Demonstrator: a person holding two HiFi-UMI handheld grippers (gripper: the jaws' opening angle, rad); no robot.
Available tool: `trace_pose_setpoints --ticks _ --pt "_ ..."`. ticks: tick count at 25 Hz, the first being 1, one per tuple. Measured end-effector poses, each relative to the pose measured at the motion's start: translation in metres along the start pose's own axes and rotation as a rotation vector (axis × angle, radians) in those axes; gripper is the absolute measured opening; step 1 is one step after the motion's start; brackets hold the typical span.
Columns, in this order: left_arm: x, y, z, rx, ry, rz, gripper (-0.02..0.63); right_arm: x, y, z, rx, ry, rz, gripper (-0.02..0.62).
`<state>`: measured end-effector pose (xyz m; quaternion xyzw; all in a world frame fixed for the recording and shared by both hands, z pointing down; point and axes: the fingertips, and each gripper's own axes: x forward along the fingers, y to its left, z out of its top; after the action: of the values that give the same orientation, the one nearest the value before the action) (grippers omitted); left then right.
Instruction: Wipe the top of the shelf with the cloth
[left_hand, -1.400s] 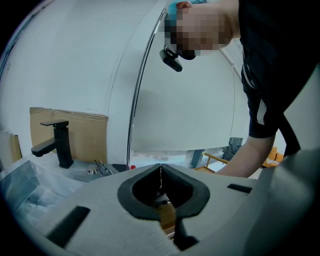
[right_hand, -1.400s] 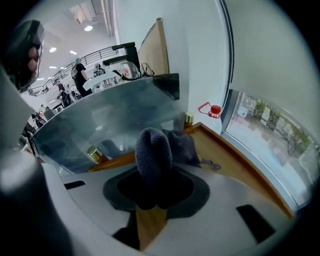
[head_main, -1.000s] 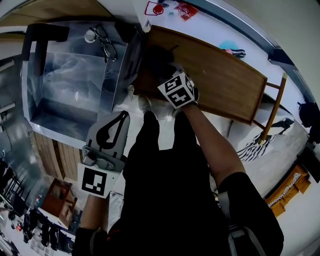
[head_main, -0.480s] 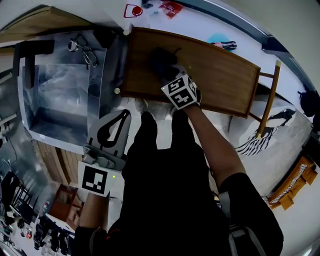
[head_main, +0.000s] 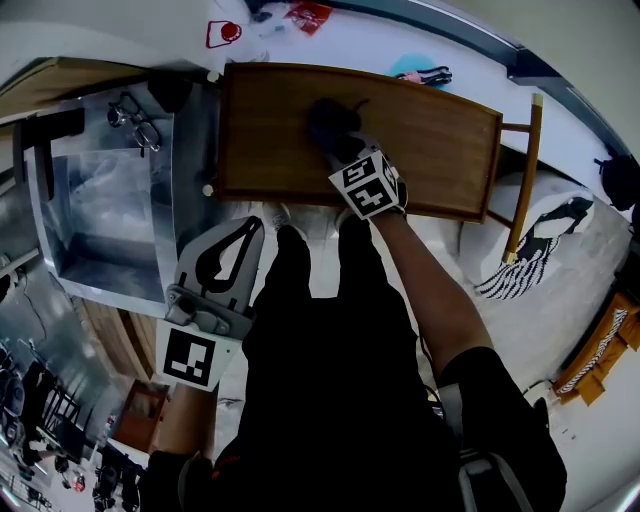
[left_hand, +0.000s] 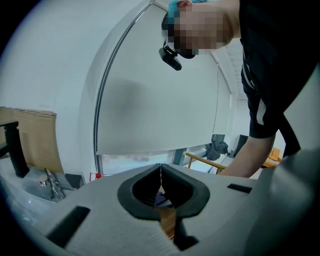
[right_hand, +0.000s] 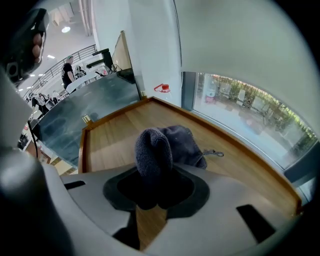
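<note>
Where one shelf (head_main: 430, 140) stands, right gripper (right_hand: 155, 197) clamps one cloth (right_hand: 156, 147).

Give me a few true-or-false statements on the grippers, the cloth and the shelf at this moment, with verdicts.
1. The right gripper is shut on the dark cloth. True.
2. The cloth rests on the wooden shelf top. True.
3. The left gripper presses on the shelf top too. False: it is held away from the shelf, beside the person's leg.
4. The left gripper's fingers are wide apart. False: they are together at the tips, with nothing held between them.
5. The cloth is white. False: it is dark grey.
</note>
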<state>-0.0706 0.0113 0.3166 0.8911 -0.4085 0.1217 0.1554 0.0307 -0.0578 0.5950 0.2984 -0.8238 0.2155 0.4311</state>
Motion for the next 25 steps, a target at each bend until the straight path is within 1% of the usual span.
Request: trace_pose_setpoints --ticks 15,25 --pt "0.057 -0.062 0.010 0.043 0.021 -0.111 0.023 -0.055 -0.079 -0.075 0.119 0.011 -0.109 0.101" --pt "0.093 -0.106 0.009 0.071 0.040 -0.189 0.023 -0.087 -0.119 -0.121 0.209 0.000 -0.168 0.101"
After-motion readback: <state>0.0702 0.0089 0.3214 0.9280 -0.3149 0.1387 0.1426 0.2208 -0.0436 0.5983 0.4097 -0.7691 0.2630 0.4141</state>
